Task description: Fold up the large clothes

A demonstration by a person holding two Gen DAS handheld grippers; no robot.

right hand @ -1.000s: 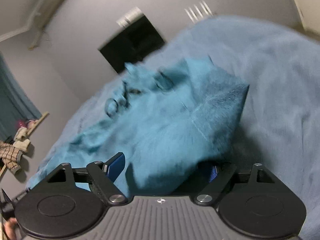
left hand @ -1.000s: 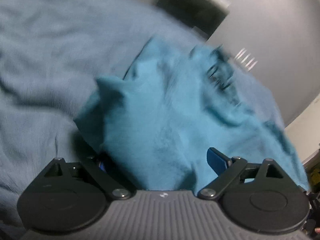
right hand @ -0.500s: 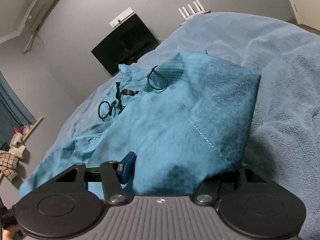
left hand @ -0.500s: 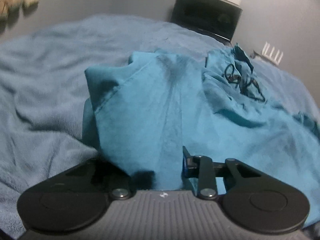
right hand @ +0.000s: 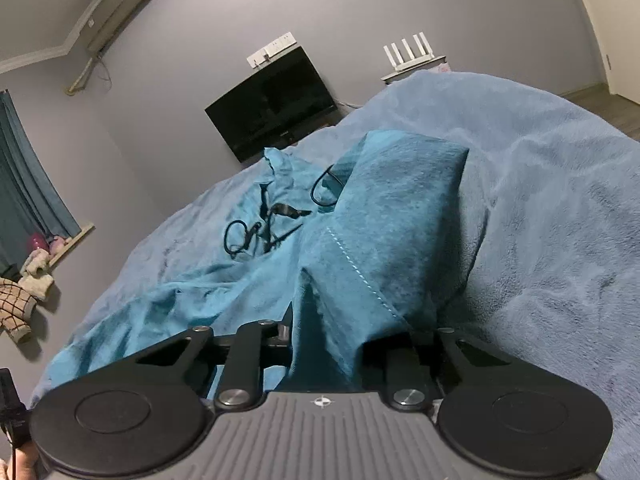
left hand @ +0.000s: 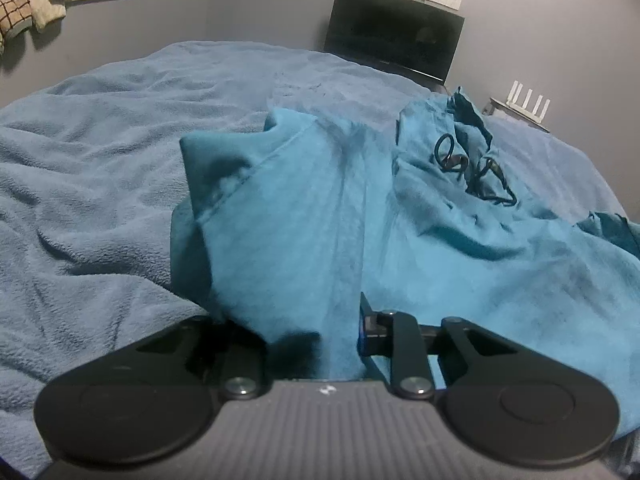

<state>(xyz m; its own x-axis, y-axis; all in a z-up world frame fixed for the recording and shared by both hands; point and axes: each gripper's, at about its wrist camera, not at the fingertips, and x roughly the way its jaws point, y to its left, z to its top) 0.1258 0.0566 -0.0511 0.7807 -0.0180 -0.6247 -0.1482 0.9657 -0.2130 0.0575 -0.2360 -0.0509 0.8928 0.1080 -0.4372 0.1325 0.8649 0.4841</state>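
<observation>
Left gripper: jaws closing, a bunched fold of the teal fleece garment pinched between the pads. Fabric rises from the jaws into a peaked corner.

Right gripper: jaws closing, clamped on another fold of the same teal fleece garment, beside a line of pale stitching.

The garment lies rumpled on the light blue plush blanket covering the bed, its near edge lifted at both grippers and the rest spread away toward the far side. Thin black drawstring loops lie on the cloth near its far end.

Beyond the bed: black flat screen against the grey wall, white router with four antennas beside it.

No containers in view.
</observation>
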